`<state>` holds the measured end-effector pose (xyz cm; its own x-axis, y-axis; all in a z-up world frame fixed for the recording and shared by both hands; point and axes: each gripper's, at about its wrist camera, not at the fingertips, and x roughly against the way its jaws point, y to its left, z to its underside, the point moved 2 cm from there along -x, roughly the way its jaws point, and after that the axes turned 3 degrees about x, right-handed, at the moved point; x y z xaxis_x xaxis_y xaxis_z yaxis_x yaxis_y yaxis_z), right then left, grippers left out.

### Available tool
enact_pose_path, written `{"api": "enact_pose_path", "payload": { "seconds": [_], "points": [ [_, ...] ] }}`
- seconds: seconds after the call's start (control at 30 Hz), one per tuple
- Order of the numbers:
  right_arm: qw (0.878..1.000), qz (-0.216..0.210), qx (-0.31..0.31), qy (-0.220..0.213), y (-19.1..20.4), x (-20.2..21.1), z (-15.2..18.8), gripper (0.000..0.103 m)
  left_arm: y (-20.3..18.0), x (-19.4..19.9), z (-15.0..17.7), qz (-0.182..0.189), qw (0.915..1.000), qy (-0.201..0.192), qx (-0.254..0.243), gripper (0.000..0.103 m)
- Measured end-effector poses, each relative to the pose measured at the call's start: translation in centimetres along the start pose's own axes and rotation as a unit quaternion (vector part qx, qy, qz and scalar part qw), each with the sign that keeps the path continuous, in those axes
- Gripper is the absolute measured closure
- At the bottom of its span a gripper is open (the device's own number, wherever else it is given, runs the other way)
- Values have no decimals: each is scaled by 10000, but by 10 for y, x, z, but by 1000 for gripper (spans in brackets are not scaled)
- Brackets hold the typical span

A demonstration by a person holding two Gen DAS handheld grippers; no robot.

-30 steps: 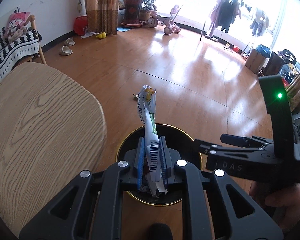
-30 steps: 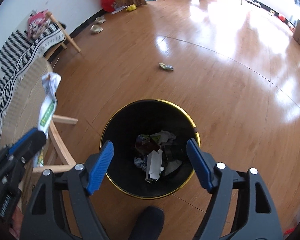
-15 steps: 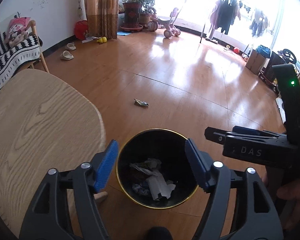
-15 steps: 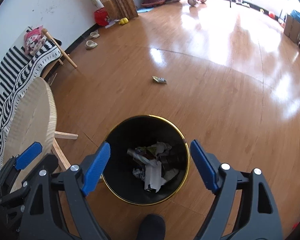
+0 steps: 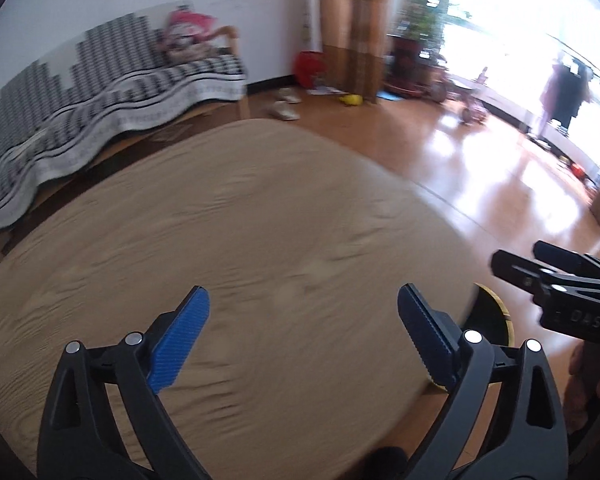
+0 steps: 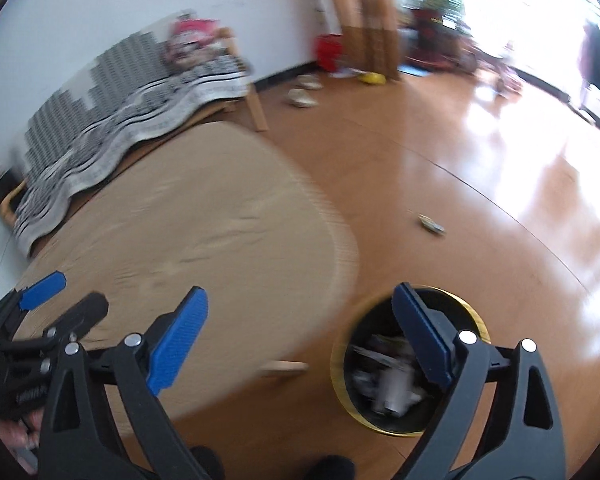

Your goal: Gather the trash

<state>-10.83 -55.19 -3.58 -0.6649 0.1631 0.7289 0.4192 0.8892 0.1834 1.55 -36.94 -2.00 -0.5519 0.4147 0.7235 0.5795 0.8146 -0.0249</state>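
change: wrapper gone from our left gripper [image 5: 302, 336], jaws just opened, empty | right gripper [image 6: 300, 334] agape too | trash in bin [image 6: 342, 376] beneath it | scrap [image 6: 431, 225] ahead on floor, next | counter [image 5: 260, 220] bare

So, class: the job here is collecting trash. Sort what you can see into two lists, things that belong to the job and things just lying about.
Belongs to the job:
- black bin with trash in it
- wrapper on the floor
- left gripper, open and empty
- right gripper, open and empty

Just lying about:
- wooden table
- striped sofa throw
- slippers
- yellow toy
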Motion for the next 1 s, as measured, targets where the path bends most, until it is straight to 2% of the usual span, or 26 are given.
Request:
{"api": "enact_pose_path", "payload": {
  "seconds": [0.1,0.2,0.23,0.33,0.47,0.67,0.8,1.0],
  "points": [
    [9984,-399,382,68,63,-11,-8,12,71,22,1,-520,9977,-111,426,11],
    [9941,-726,799,126,129,-19,-11,12,141,45,13,-1030,9906,-163,880,11],
    [9928,-794,882,140,144,-21,-12,12,172,55,21,-1219,9862,-173,1108,11],
    [9864,-1062,1236,205,205,-29,-8,12,232,74,41,-1551,9749,-136,1592,11],
    [9760,-1308,1711,326,281,-40,4,12,290,99,64,-1891,9599,-164,2061,11],
    [9658,-1502,2065,444,345,-50,21,12,346,125,93,-2195,9445,-240,2431,11],
    [9637,-1514,2141,506,365,-62,24,12,362,127,102,-2233,9409,-202,2538,11],
    [9640,-1482,2131,579,376,-73,27,12,375,128,107,-2218,9401,-196,2583,11]
  ]
}}
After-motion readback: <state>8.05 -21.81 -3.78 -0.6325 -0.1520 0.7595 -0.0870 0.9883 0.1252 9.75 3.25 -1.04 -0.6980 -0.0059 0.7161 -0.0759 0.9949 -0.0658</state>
